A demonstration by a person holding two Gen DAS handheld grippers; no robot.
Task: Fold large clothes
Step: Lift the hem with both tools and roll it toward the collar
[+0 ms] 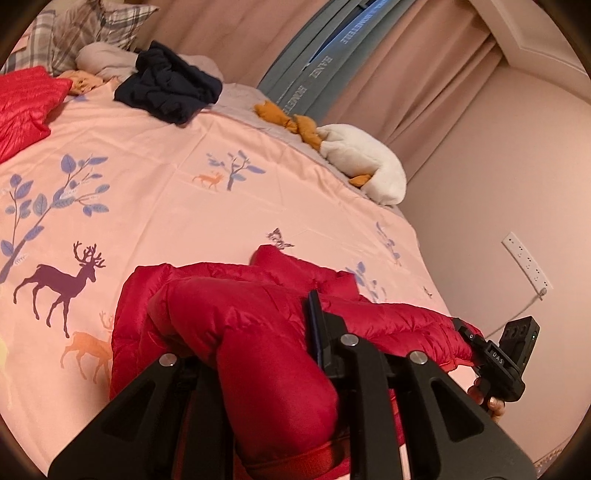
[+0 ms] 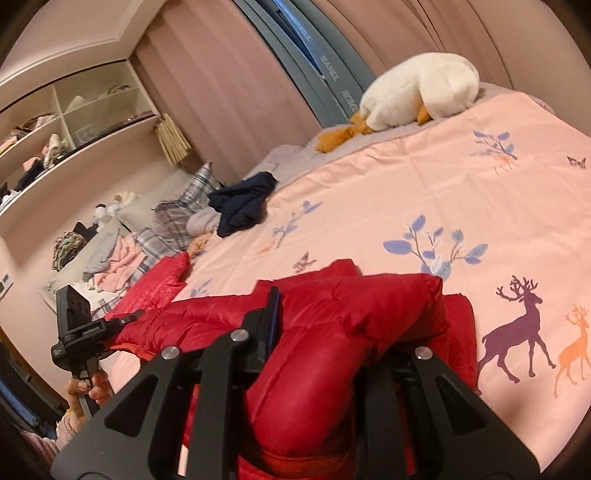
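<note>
A red puffer jacket (image 1: 236, 317) lies on the near edge of the pink bedspread (image 1: 177, 166). My left gripper (image 1: 255, 354) is shut on a thick bunched fold of the jacket, which bulges between its fingers. My right gripper (image 2: 332, 343) is shut on another bunched fold of the same jacket (image 2: 332, 306). Each gripper shows in the other's view: the right one (image 1: 498, 362) at the jacket's right end, the left one (image 2: 81, 332) at its left end. The jacket's edges under the grippers are hidden.
A second red padded garment (image 1: 22, 107) lies at the far left. A dark navy garment (image 1: 166, 85) is heaped near the plaid pillows (image 1: 92, 29). A white goose plush (image 1: 362, 162) lies by the curtains. Shelves (image 2: 74, 122) stand by the bed head.
</note>
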